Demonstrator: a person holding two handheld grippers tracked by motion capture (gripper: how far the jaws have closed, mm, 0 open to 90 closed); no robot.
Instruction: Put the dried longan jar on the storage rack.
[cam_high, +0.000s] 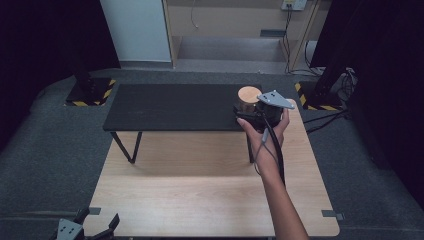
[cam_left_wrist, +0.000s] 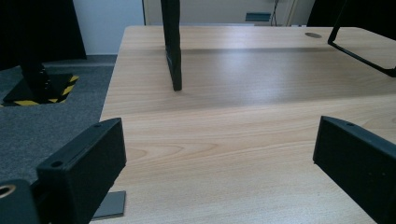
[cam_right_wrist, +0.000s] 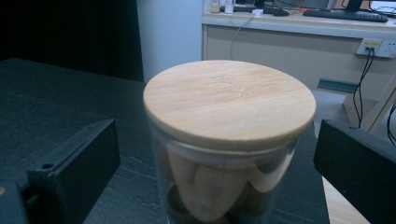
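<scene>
The glass jar (cam_right_wrist: 229, 154) with its wooden lid (cam_high: 248, 94) stands upright at the right end of the black bench (cam_high: 165, 107), directly between the right gripper's (cam_high: 248, 116) 2 spread jaws, untouched. The left gripper (cam_high: 82, 228), also spread wide, rests well apart at the wooden table's (cam_high: 200, 200) near-left corner.

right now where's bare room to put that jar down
Most of the black shelf left of the glass jar is bare, out to its left end. The wooden table in front of the shelf's legs is bare too, between the left tongs at its near-left corner and the forearm. The crowded spot is the shelf's right end, where the right tongs straddle the jar.
</scene>
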